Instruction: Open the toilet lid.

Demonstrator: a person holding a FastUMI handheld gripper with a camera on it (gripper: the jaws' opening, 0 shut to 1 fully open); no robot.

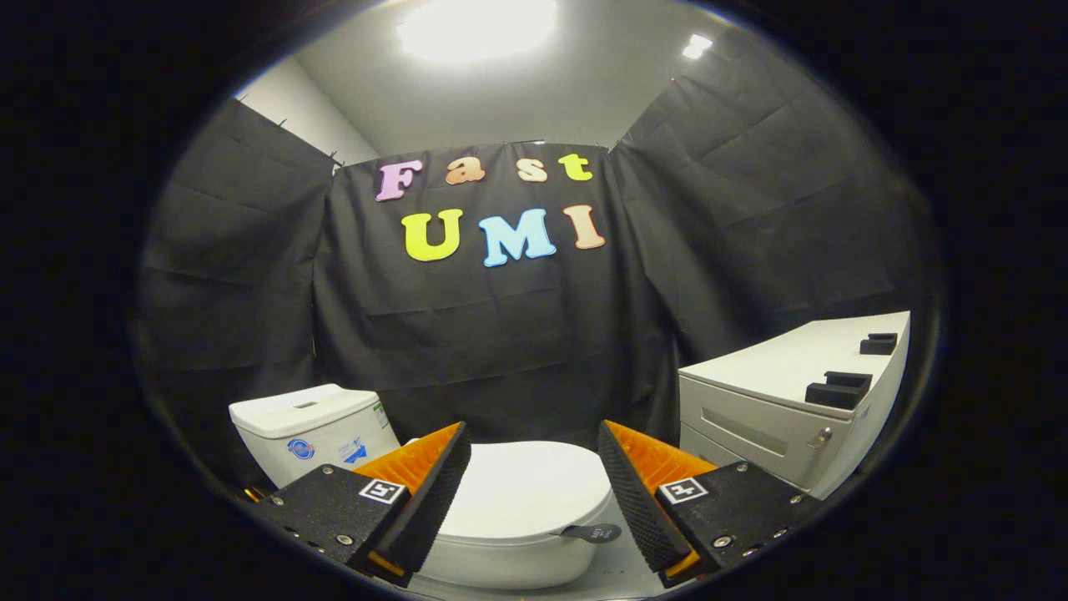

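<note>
You are holding the gripper with jaws standing wide apart, gripping nothing. The toilet lid is lying closed between and below them. Risk: the small tab at its front rim is thin; a shallow bite may be slipping off.

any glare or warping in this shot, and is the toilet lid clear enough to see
In the gripper view, a ceiling light blows out to white glare; fisheye distortion bows the white cabinet and the booth walls. The closed toilet lid is evenly lit and sharp, seen between the open gripper fingers, its small grey tab legible too.
</note>
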